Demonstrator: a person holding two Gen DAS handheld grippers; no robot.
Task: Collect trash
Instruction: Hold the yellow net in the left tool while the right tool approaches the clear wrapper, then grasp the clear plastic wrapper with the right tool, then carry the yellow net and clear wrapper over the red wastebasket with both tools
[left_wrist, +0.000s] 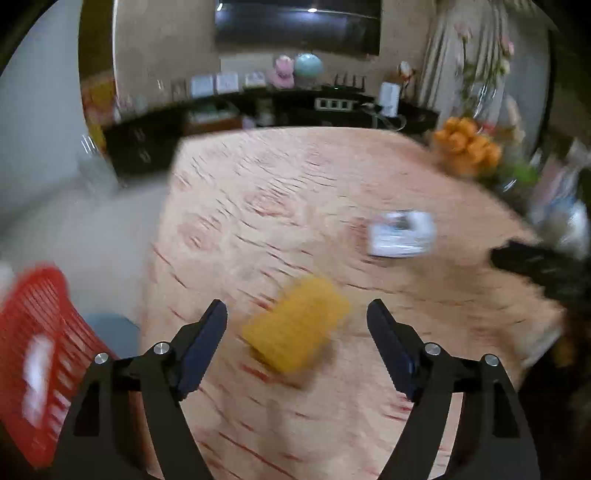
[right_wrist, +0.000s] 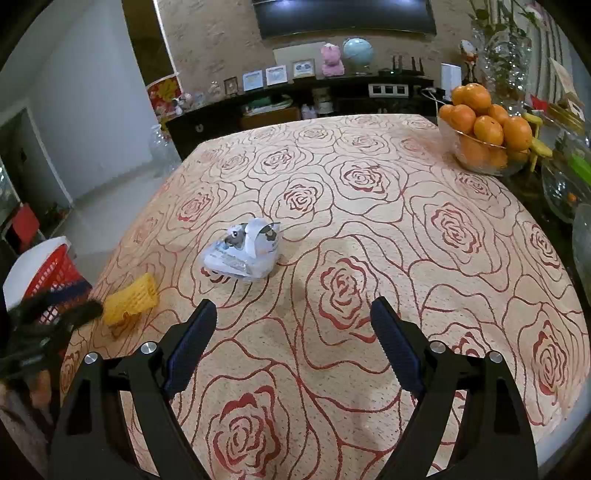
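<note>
We have two pieces of trash on the table (right_wrist: 369, 206): a yellow foam net (left_wrist: 295, 328) near the left edge and a crumpled white wrapper (right_wrist: 243, 254) toward the middle. The red basket (left_wrist: 33, 350) stands off the table's left side, below its edge, with something white already in it.

Our left gripper (left_wrist: 297, 325) is spread wide and empty, with the net lying on the cloth between and just ahead of its fingers. That view is smeared by motion blur, so we cannot tell whether either finger touches the net. Our right gripper (right_wrist: 293, 328) is also spread and empty, above bare cloth, with the wrapper ahead and a little to its left, well apart from the fingers.

We judge the net to be very light, soft and springy: it should squash under the pads and may slide on the cloth if we nudge one side first. We would take it across its short width, near the middle, closing evenly from both sides.

The wrapper looks light and thin too, likely crinkly and a bit slick. We would pinch it at the raised, bunched top, where there is bulk to bite, not at the flat skirt.
</note>
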